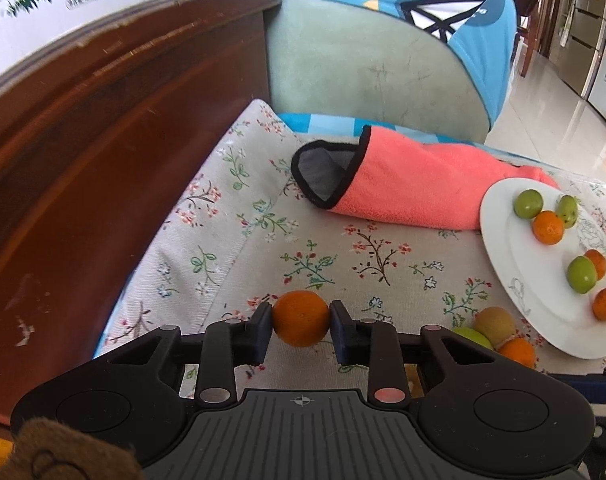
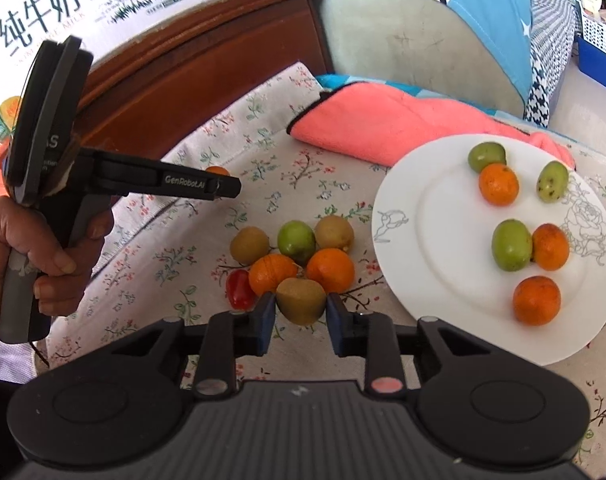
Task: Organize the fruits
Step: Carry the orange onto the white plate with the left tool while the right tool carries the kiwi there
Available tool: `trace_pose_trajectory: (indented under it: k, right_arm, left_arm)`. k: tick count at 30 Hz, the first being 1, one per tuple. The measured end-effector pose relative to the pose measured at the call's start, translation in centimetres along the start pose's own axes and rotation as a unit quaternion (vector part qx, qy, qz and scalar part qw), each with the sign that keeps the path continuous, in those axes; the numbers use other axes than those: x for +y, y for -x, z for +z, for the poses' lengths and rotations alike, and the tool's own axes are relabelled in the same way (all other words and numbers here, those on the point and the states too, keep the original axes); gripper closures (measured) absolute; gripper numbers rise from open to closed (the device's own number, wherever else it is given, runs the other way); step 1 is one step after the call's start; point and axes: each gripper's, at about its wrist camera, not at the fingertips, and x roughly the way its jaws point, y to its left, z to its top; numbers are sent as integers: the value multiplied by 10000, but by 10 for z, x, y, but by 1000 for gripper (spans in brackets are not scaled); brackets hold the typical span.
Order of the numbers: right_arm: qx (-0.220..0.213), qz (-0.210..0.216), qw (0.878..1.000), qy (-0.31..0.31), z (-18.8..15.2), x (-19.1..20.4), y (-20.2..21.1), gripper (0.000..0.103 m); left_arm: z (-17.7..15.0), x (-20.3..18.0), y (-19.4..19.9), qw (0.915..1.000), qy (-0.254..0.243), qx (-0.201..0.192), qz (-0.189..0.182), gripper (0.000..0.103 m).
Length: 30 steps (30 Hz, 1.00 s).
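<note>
My left gripper (image 1: 301,319) is shut on a small orange (image 1: 301,318) just above the floral tablecloth (image 1: 343,256); its tip with the orange (image 2: 218,171) also shows in the right wrist view. My right gripper (image 2: 299,306) is shut on a brownish-green kiwi-like fruit (image 2: 301,300) at the near side of a fruit pile (image 2: 299,256) holding oranges, a green fruit, brown fruits and a red tomato (image 2: 241,289). A white plate (image 2: 435,236) to the right carries several oranges and green fruits.
A pink cloth (image 2: 399,128) lies behind the plate. A dark wooden headboard (image 1: 115,128) runs along the left, with a milk carton box (image 2: 83,4) behind it. A green cushioned chair (image 1: 367,68) stands at the back. A hand (image 2: 43,240) holds the left gripper's handle.
</note>
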Motion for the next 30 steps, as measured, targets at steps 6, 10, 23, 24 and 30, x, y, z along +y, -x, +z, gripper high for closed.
trace_pose_trajectory:
  k: [6, 10, 23, 24, 30]
  right_arm:
    - [-32, -1, 10000, 11, 0, -2, 7, 75]
    - [-227, 9, 9997, -59, 5, -7, 20, 75]
    - [-497, -295, 9982, -180, 15, -26, 48, 75]
    - [-489, -380, 9979, -182, 16, -27, 48, 75]
    - [-643, -712, 9948, -333, 22, -40, 59, 75]
  left_arm:
    - [-5, -3, 17, 9999, -70, -81, 12, 75]
    - [-10, -9, 29, 9998, 14, -163, -69, 75]
    - [-12, -45, 52, 9985, -218, -416, -287, 75]
    - [-10, -48, 53, 9983, -222, -435, -318, 75]
    - [-1, -68, 59, 9967, -265, -563, -521, 75]
